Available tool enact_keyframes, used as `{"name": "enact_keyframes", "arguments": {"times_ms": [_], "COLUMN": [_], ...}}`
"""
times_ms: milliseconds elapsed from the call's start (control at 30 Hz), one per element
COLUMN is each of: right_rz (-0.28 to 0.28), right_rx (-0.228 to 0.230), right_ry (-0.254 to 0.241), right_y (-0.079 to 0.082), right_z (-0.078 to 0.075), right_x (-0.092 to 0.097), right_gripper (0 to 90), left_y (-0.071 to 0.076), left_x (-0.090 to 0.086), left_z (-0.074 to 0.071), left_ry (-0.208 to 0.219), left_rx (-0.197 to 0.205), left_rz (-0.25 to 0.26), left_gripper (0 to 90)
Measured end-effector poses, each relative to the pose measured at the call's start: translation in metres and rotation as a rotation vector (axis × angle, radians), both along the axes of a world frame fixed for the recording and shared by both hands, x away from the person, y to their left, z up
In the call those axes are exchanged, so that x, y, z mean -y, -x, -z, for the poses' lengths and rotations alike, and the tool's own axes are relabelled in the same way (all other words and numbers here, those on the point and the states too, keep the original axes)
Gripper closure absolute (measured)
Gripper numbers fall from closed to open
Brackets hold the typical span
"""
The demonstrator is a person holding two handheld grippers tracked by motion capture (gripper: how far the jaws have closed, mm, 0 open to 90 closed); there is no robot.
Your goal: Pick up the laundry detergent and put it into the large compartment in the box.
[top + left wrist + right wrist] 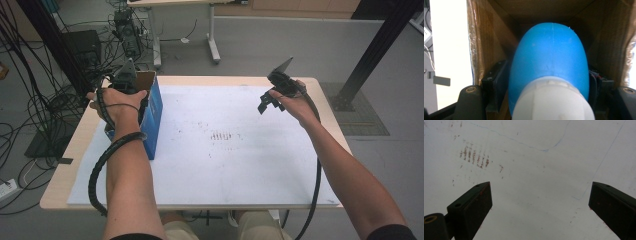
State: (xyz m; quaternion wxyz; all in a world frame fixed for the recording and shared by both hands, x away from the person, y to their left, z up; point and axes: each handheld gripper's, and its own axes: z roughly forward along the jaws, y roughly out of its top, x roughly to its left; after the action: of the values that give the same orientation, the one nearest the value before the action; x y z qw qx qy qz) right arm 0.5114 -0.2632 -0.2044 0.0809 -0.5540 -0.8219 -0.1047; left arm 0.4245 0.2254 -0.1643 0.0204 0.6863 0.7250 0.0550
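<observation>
Left claw (pixel 125 82) inside blue-sided open-top cardboard box (pixel 152 107), blue egg-shaped plastic object with white ribbed base (pixel 549 67) between jaws.
Box stands at left edge of white-sheeted bench (pixel 240 165); blue object sits down in box, brown walls around it. Left claw's black pads flank the object's sides; can't tell if they press it. Right claw (pixel 266 101) hovers well right of box over bare stained sheet, jaws spread wide, holding nothing.

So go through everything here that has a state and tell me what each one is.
Box: upright, top open, left gripper inside.
Blue object: inside the box, between the jaws.
Left gripper: jaws beside the blue object; grip unclear.
Right gripper: open, empty, above the white board.
</observation>
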Motion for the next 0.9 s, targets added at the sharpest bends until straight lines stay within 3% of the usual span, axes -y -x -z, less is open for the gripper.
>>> {"name": "enact_keyframes", "arguments": {"times_ms": [667,900], "right_rz": [-0.009,-0.004], "right_rx": [0.001,-0.001], "right_ry": [-0.002,-0.002], "right_y": [0.0,-0.001], "right_z": [0.0,0.001], "right_x": [-0.003,-0.002], "right_gripper": [4.6,4.6], "left_y": [0.0,0.004], "left_x": [0.002,-0.002], "left_z": [-0.018,-0.035], "left_ry": [-0.012,-0.013], "left_rx": [-0.012,-0.015], "left_rz": [0.031,0.057], "left_gripper": [26.3,23.5]}}
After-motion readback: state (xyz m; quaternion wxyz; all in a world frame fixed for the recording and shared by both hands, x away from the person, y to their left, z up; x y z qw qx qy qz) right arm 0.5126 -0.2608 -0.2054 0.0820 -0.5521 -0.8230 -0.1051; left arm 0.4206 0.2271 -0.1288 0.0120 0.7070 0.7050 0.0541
